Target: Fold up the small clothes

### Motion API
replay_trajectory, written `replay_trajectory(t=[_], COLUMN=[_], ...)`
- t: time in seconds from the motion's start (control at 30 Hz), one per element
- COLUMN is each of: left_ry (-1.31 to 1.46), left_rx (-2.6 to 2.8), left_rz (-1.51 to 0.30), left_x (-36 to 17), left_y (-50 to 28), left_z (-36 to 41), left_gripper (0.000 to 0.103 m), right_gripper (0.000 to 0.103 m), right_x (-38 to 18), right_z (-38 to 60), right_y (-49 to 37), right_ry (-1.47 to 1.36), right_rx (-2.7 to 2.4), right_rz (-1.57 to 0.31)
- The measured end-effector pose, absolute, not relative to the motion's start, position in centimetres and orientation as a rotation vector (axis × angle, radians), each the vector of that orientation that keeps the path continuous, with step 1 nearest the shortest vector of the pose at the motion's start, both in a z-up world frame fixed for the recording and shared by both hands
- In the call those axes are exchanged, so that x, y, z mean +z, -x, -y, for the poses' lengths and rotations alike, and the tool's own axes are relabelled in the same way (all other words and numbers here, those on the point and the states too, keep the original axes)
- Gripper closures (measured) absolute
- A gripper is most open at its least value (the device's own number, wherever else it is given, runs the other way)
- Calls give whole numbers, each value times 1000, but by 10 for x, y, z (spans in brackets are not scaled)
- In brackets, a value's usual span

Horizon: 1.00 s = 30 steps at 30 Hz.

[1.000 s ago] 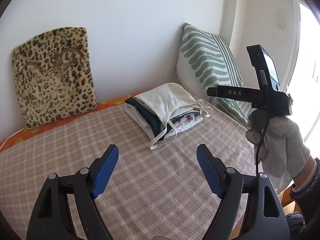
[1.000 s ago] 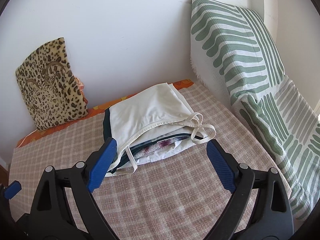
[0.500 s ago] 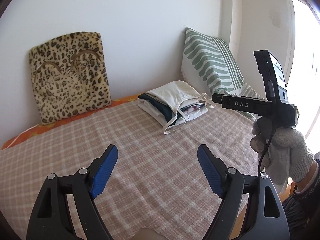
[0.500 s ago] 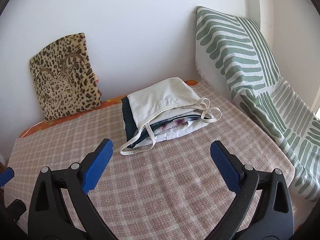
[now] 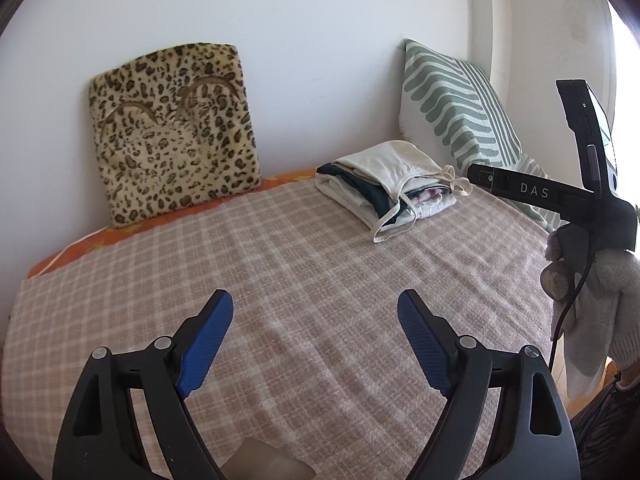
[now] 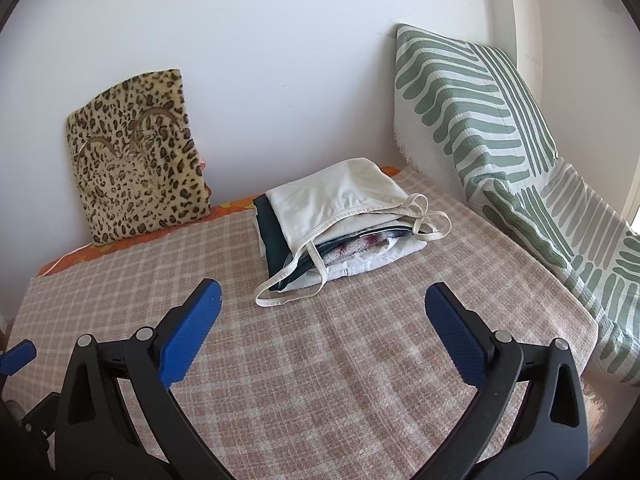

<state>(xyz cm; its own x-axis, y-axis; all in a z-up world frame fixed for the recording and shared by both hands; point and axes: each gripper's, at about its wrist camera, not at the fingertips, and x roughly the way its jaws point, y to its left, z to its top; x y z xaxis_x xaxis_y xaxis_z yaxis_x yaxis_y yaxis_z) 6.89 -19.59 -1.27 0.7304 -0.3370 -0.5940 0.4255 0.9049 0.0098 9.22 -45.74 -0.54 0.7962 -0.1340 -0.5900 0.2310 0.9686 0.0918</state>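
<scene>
Cream-topped folded clothes (image 6: 340, 220) sit between leopard cushion (image 6: 138, 164) and striped pillow (image 6: 480, 120); both tools (image 5: 314, 332) (image 6: 320, 328) gape wide, empty.

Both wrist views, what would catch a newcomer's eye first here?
Probably the stack of folded small clothes, a cream strappy top uppermost, at the far end of the pink checked bedspread. Behind it, a fuzzy leopard-print cushion leans on the white wall, and a green-and-white striped pillow stands in the corner. The left gripper and right gripper are open and empty.
</scene>
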Motion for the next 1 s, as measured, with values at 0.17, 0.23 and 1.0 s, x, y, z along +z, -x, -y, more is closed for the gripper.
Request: replay_trajectory(t=[0.17,0.23,1.0], left_ry=[-155,-174,-207], left_rx=[-380,-359,-364], left_rz=[-649,-639,-611], left_x=[-17,-18,-16], left_y=[-72,-71,-68], left_z=[192,193,192], left_gripper=[17,16,15], right_gripper=[0,0,0], right_x=[-14,-17,-22], right_z=[457,457,457], right_y=[-92,-93,-94], right_ry=[-150,-145,-131], right_rx=[-202,-205,-212], right_rz=[-631,-634,-641])
